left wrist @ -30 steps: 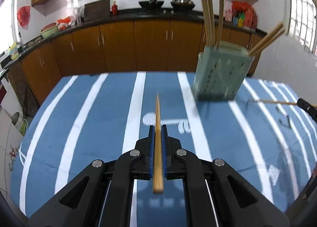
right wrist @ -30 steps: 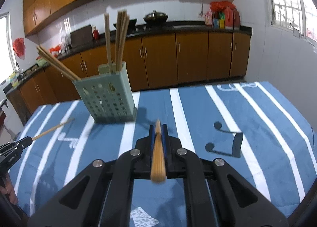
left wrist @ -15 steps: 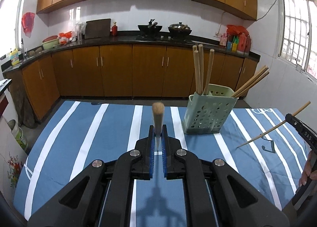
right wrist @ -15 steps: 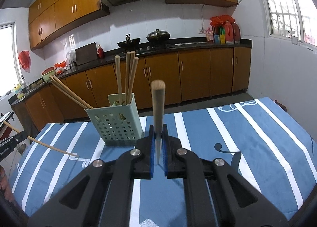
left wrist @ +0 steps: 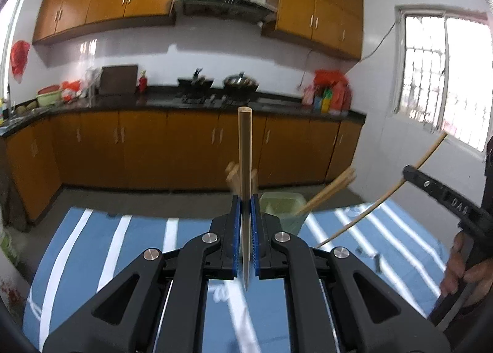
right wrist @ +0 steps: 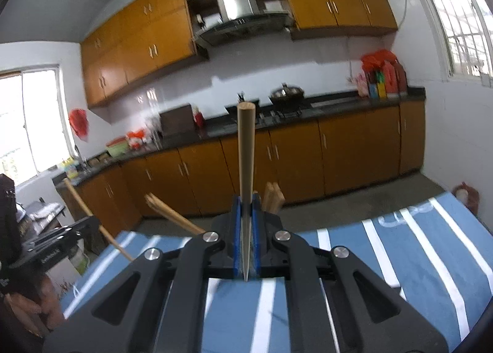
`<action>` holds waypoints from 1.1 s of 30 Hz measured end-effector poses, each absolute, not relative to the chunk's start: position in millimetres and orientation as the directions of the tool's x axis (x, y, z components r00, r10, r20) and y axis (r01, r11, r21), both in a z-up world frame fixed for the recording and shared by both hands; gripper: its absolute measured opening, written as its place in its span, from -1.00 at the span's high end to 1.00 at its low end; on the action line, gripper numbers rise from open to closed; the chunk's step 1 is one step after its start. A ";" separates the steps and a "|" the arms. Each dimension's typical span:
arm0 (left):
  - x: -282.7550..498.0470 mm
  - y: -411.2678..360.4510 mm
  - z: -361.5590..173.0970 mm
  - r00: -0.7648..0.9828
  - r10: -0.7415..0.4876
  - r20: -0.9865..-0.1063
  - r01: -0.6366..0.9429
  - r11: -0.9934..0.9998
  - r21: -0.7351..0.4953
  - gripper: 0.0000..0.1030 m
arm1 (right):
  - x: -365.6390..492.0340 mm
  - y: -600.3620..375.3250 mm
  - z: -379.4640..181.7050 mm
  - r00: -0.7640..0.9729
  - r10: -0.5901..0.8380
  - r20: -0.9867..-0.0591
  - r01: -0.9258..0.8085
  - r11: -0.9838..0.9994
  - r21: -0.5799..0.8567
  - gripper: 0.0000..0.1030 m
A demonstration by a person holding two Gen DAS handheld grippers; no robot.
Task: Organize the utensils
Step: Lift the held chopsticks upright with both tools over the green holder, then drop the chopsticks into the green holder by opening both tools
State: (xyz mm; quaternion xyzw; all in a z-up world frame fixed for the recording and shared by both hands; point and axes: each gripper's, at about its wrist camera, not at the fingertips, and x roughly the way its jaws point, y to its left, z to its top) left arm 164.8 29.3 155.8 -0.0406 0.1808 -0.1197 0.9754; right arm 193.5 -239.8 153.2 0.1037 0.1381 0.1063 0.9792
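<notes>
My left gripper is shut on a wooden chopstick that stands upright, thick end up. My right gripper is shut on another wooden chopstick, also upright. A pale green utensil holder with several chopsticks in it sits on the table just past and right of the left gripper. In the right wrist view the holder's body is hidden behind the gripper; only its chopsticks stick out. The right gripper with its chopstick shows at the right of the left wrist view, the left gripper at the left of the right wrist view.
The table has a blue cloth with white stripes, also in the right wrist view. Behind it run orange kitchen cabinets and a dark counter with pots. A hand holds the right gripper.
Both grippers have tilted up and risen, turning their chopsticks from lying forward to standing upright. The holder now appears lower and partly hidden behind the fingers.
</notes>
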 end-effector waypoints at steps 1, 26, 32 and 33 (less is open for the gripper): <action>166.9 25.6 163.5 0.914 -0.254 -0.316 0.224 0.966 -0.130 0.87 | 194.2 -237.6 160.1 0.945 0.237 -0.226 -0.185 0.956 0.229 0.85; 267.1 -10.2 152.0 0.957 -0.174 -0.231 0.136 0.976 -0.172 0.87 | 308.5 -223.1 142.7 0.949 0.188 -0.252 -0.133 0.966 0.220 0.85; 273.2 -15.0 143.4 0.947 -0.178 -0.269 0.140 0.978 -0.156 0.87 | 316.4 -220.5 134.4 0.941 0.189 -0.281 -0.131 0.968 0.213 0.84; 275.8 -15.8 143.6 0.946 -0.176 -0.273 0.137 0.978 -0.154 0.87 | 317.1 -220.5 133.7 0.939 0.190 -0.287 -0.129 0.967 0.218 0.81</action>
